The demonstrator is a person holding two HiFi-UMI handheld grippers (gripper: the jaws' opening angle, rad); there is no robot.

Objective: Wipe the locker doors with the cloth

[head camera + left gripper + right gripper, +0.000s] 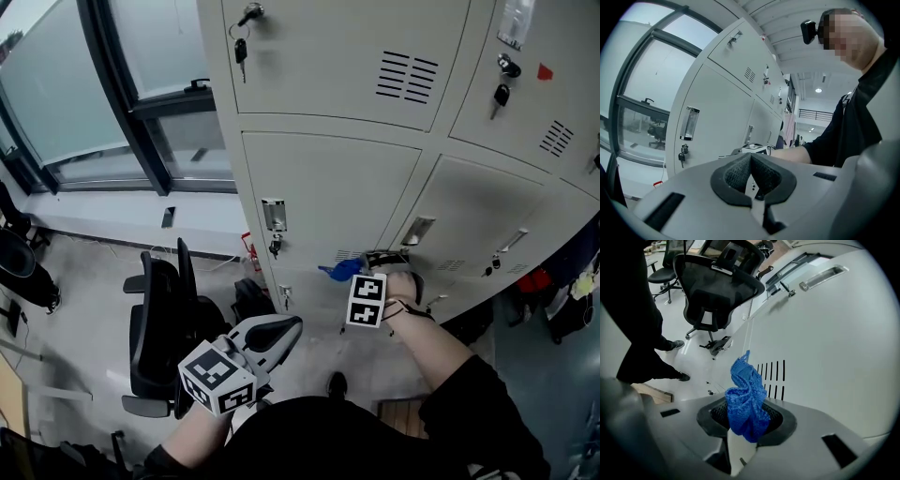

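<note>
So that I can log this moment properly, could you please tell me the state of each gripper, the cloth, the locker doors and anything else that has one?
left gripper: jaws shut, nothing between them.
right gripper: shut on the cloth.
cloth: bunched, close to a vented door; contact unclear.
locker doors: those in view look closed.
keys: hanging from upper door locks.
office chair: upright, unoccupied.
</note>
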